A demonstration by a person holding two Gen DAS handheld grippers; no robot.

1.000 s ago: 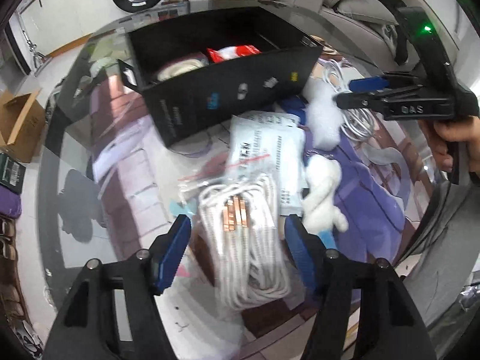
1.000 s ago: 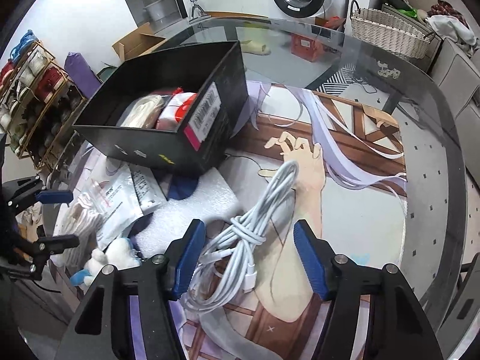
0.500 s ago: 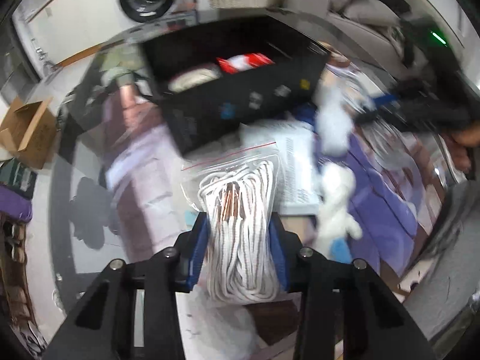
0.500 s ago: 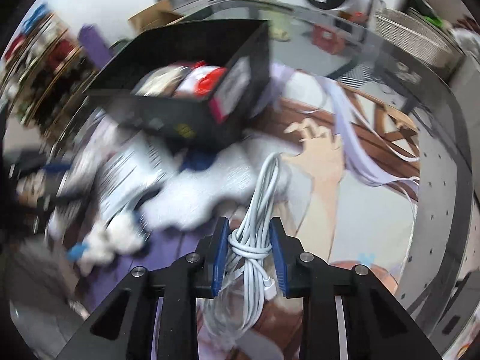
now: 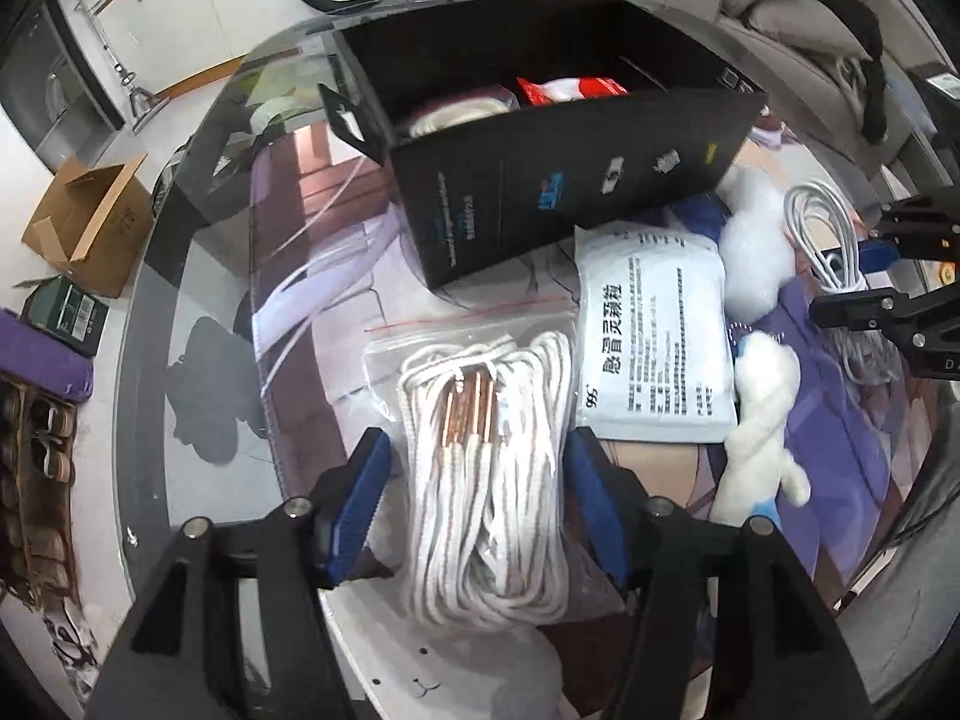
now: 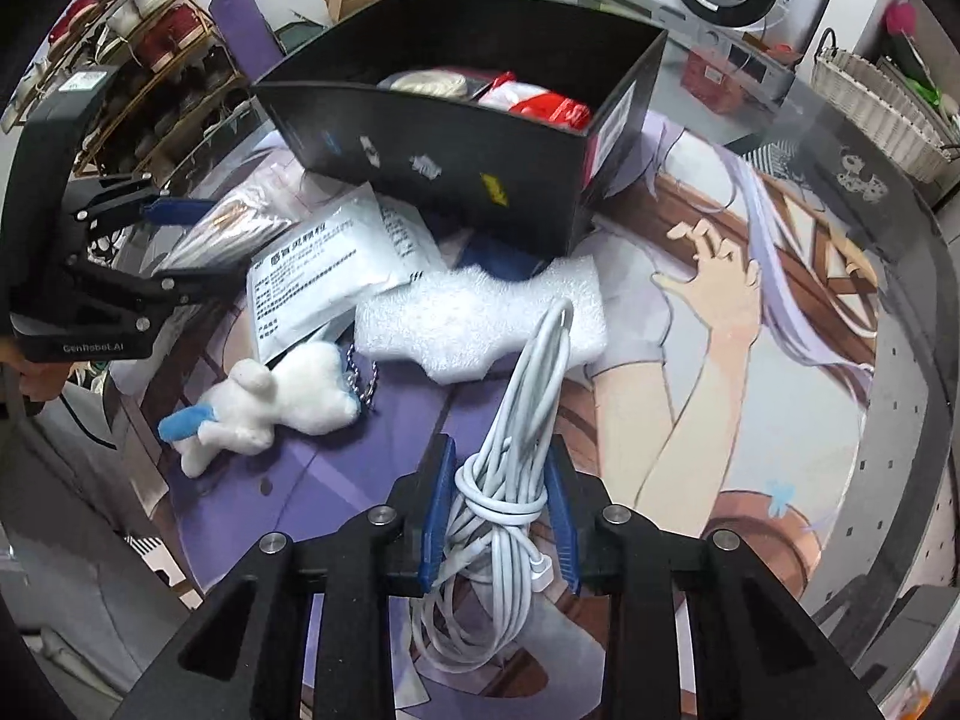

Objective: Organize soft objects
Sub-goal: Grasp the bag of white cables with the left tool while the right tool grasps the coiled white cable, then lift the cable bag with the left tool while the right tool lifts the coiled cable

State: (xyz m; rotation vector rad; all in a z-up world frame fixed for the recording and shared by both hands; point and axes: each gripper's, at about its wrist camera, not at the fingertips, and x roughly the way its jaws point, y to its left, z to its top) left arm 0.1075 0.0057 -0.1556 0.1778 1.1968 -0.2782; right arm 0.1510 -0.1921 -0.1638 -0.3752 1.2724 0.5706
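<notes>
1. The left gripper (image 5: pixel 480 498) clamps a bagged white rope bundle (image 5: pixel 492 480) above the tabletop (image 5: pixel 198 324).
2. The right gripper (image 6: pixel 501 510) pinches a coiled white cable (image 6: pixel 510 480).
3. A black box (image 6: pixel 456 138) sits at 12 o'clock, beyond both.

Box (image 5: pixel 558 192) contents half hidden; packet (image 5: pixel 654 348) print illegible.

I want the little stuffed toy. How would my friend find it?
Find the big black box. In front of it lies a white foam sheet, and left of that is the plush toy. It alone is fluffy white, with a blue tip and a chain.
</notes>
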